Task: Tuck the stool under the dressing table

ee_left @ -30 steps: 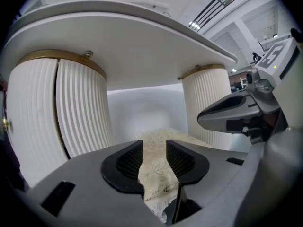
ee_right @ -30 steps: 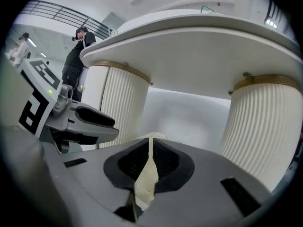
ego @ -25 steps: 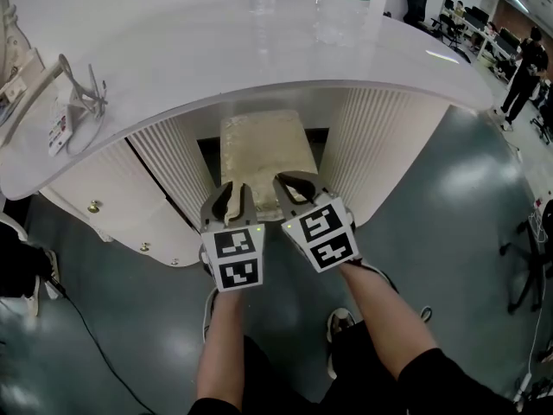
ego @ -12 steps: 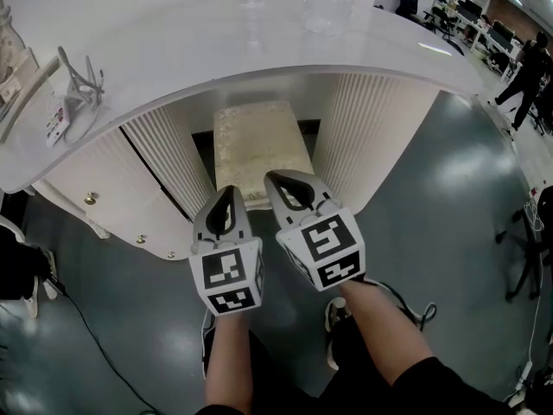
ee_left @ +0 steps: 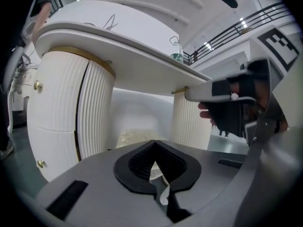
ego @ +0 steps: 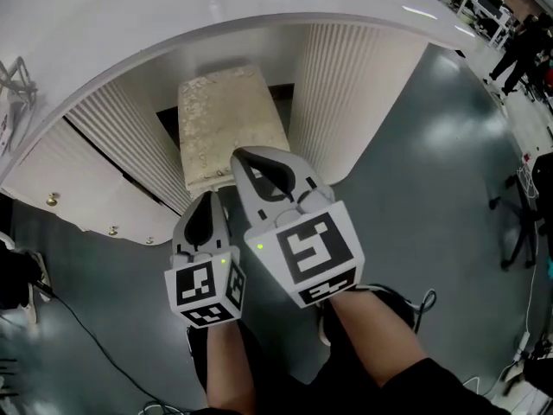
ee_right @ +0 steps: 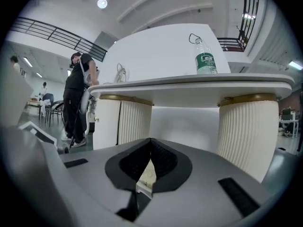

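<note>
The stool, of which the beige cushion shows, stands in the knee gap of the white dressing table, between its two fluted pedestals, with its near end sticking out from under the curved top. My left gripper is shut and empty, just short of the cushion's near left corner. My right gripper is shut too, higher up, its tip over the cushion's near edge; whether it touches is unclear. In the left gripper view the shut jaws point at the stool. The right gripper view shows shut jaws facing the gap.
A water bottle and a wire holder stand on the table top. A person stands off to the left of the table. Chair bases sit on the grey floor at the right; a cable runs at the lower left.
Both grippers have drawn back from the stool's near edge toward me, the right one rising. The left jaws, slightly apart a second ago, are closed. The stool sits further under the table.
</note>
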Demonstrator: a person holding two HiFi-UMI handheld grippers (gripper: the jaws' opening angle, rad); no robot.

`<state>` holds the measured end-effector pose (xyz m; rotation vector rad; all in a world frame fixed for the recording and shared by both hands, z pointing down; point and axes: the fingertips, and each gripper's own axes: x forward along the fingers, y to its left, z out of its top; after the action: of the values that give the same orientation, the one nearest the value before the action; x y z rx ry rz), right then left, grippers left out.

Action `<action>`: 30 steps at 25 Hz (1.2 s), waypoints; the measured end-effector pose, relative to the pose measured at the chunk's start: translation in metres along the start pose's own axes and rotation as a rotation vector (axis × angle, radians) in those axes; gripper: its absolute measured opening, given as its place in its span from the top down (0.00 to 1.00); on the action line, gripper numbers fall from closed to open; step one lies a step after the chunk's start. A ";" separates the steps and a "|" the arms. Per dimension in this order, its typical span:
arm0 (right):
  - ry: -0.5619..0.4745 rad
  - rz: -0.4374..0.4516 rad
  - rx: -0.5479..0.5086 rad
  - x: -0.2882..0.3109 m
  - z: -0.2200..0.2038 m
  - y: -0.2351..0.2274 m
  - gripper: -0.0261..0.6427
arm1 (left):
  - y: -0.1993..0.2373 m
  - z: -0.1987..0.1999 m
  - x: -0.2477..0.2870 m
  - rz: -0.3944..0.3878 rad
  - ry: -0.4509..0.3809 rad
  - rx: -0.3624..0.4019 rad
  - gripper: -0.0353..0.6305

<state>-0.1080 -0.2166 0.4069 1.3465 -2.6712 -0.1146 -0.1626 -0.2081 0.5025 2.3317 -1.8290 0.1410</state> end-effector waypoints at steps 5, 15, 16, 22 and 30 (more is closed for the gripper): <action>-0.009 0.007 0.064 0.012 0.001 -0.015 0.95 | -0.008 -0.004 0.015 -0.015 0.029 0.000 0.94; 0.018 0.057 -0.015 0.016 -0.009 -0.021 0.95 | -0.011 -0.018 0.029 0.008 0.042 -0.024 0.94; 0.013 0.062 -0.016 0.016 -0.009 -0.021 0.95 | -0.012 -0.019 0.030 0.010 0.045 -0.024 0.94; 0.063 0.148 0.090 0.032 -0.047 -0.024 0.95 | -0.009 -0.021 0.039 0.038 0.081 -0.023 0.94; 0.140 0.196 -0.038 0.027 -0.040 -0.021 0.95 | 0.004 0.008 0.010 0.106 0.208 -0.071 0.94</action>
<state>-0.1002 -0.2512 0.4465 1.0346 -2.6494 -0.0467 -0.1645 -0.2205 0.4967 2.0865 -1.8231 0.3138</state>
